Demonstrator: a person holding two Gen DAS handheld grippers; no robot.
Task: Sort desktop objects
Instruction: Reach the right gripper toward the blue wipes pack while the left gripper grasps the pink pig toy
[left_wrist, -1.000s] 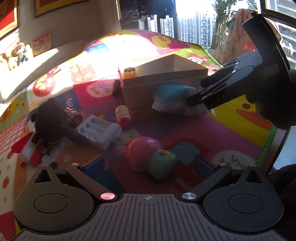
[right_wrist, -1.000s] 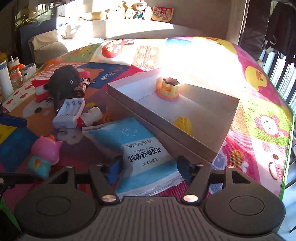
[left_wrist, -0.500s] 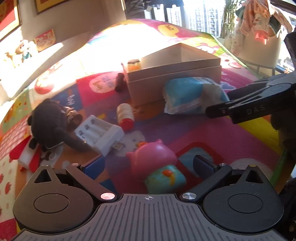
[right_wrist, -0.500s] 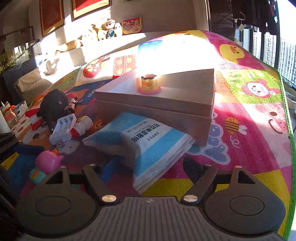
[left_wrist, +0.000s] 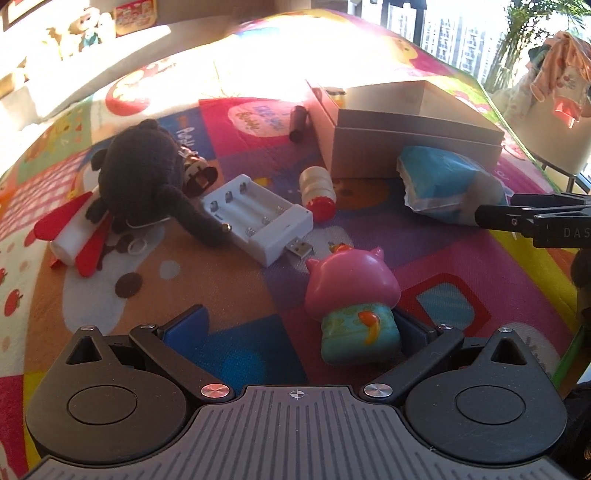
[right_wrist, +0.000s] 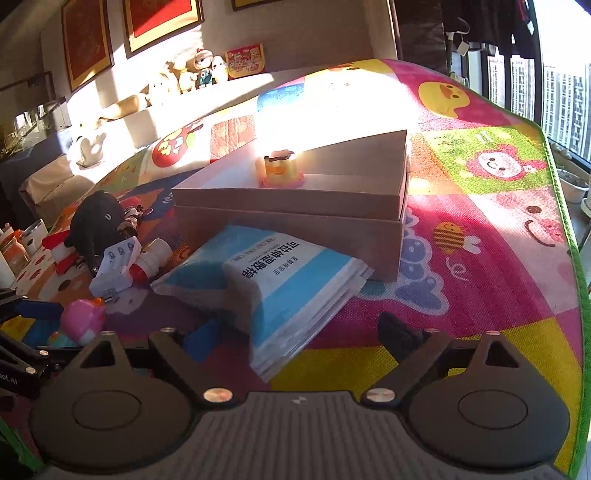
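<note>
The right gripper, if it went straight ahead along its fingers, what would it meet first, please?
Most likely the blue-and-white packet: it lies straight ahead of the open right gripper, its near corner already between the fingers. Behind it stands the cardboard box, which the packet leans against. Depth is hard to judge through the fisheye.

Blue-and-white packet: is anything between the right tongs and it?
Nothing visible. The blue-and-white packet lies on the mat, propped against the cardboard box, its near corner already between the open right tongs. The box stands behind it, not in between.
</note>
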